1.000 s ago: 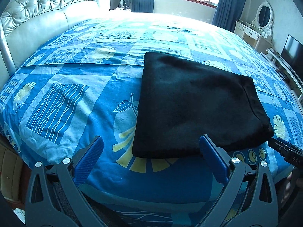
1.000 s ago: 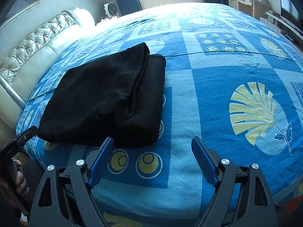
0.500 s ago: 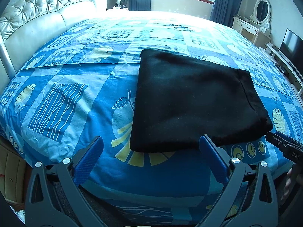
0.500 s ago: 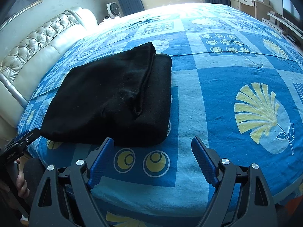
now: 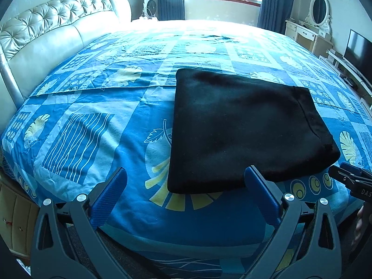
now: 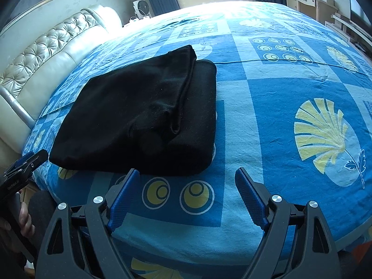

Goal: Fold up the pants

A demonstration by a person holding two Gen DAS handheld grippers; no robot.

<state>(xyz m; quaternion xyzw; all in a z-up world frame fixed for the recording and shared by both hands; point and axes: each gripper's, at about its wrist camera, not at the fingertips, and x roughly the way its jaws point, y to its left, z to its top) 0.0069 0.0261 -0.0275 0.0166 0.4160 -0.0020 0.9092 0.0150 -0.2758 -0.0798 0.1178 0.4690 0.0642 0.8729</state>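
Observation:
The black pants (image 5: 244,127) lie folded into a flat rectangle on the blue patterned bedspread (image 5: 93,121). In the right wrist view the pants (image 6: 139,116) show stacked layers with a folded edge facing me. My left gripper (image 5: 186,176) is open and empty, held back from the near edge of the pants. My right gripper (image 6: 187,177) is open and empty, just short of the pants' near right corner. The right gripper's tip (image 5: 351,179) shows at the right edge of the left wrist view; the left gripper's tip (image 6: 25,165) shows at the left of the right wrist view.
A tufted cream headboard (image 5: 46,37) runs along the left. A fan (image 5: 150,9) stands by the window. A dresser with oval mirror (image 5: 318,18) and a TV (image 5: 360,51) stand at the right. The bed's near edge (image 5: 186,248) is just below the grippers.
Both grippers have drawn back and risen a little from the pants, so more of the bed and room shows. The pants lie unmoved.

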